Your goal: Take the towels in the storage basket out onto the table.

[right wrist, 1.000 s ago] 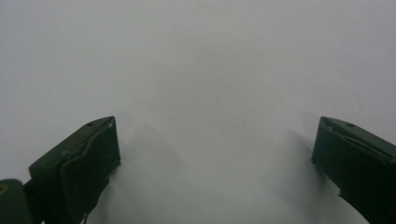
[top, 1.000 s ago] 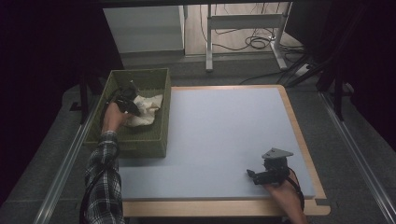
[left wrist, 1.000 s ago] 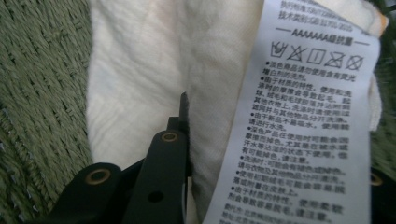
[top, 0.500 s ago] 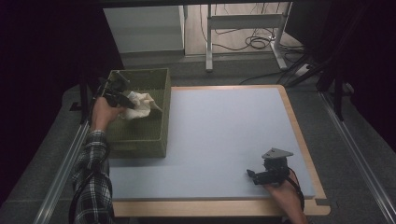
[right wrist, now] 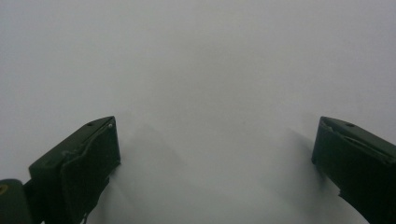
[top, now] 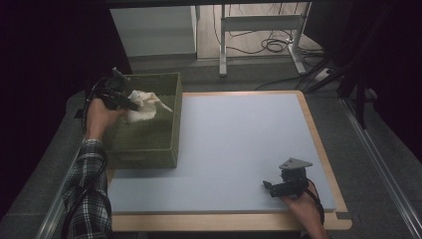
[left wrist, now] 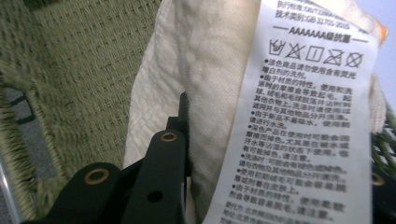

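My left gripper [top: 130,101] is shut on a cream-white cloth [top: 142,107] and holds it above the inside of a green woven basket [top: 149,149] at the table's left. In the left gripper view the cloth [left wrist: 201,79] bulges between my jaws, and its white care label [left wrist: 308,116] with printed text hangs in front. The basket's woven wall [left wrist: 79,70] lies behind it. My right gripper [top: 271,188] rests low at the front right of the pale mat [top: 239,139]. Its jaws stand wide open over the bare mat [right wrist: 205,93] with nothing between them.
The basket stands at the mat's left edge. A wooden rim [top: 318,149] frames the mat. Beyond the table's far edge are a white cabinet [top: 154,30], metal table legs [top: 224,40] and cables [top: 273,45] on the floor.
My left hand has risen and drawn back toward the basket's far left corner, lifting the cloth off the basket floor. The right gripper has stayed where it was.
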The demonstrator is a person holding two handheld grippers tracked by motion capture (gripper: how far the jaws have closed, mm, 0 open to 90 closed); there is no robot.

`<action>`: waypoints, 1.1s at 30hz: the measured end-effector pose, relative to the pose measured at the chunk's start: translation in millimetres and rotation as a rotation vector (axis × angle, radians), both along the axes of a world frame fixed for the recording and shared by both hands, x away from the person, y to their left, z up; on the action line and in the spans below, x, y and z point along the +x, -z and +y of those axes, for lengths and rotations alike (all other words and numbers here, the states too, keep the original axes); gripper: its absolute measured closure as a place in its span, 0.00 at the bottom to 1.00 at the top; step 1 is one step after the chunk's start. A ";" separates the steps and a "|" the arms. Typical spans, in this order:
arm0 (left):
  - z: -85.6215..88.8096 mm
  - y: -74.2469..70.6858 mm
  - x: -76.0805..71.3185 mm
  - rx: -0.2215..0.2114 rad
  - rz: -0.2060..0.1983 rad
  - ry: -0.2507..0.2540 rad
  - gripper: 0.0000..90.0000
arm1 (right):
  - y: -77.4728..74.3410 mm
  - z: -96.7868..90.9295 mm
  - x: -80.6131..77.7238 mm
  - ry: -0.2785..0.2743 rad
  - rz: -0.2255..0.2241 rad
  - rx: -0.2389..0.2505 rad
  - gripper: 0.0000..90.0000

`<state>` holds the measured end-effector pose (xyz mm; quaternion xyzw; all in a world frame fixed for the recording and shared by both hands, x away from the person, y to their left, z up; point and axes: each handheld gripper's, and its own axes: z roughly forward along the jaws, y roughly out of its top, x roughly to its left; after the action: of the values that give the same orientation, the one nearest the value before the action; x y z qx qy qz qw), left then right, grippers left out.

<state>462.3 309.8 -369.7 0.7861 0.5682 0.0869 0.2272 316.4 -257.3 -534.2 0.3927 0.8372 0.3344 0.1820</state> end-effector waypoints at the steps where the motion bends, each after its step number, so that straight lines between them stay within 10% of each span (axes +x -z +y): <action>1: 0.1 -2.6 -1.4 0.000 -0.002 0.000 0.87 | 0.0 0.0 0.0 0.000 0.001 0.000 0.01; 20: -14.6 -56.1 -28.7 -0.022 -0.060 0.075 0.86 | -0.1 0.2 -0.2 0.003 0.002 0.002 0.01; 33: -47.0 -63.1 -29.8 -0.050 -0.082 0.159 0.86 | -0.1 0.2 -0.2 0.003 0.004 0.002 0.01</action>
<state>432.5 262.8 -306.6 0.8188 0.4960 0.0866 0.2759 316.1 -257.0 -534.1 0.3949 0.8364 0.3344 0.1806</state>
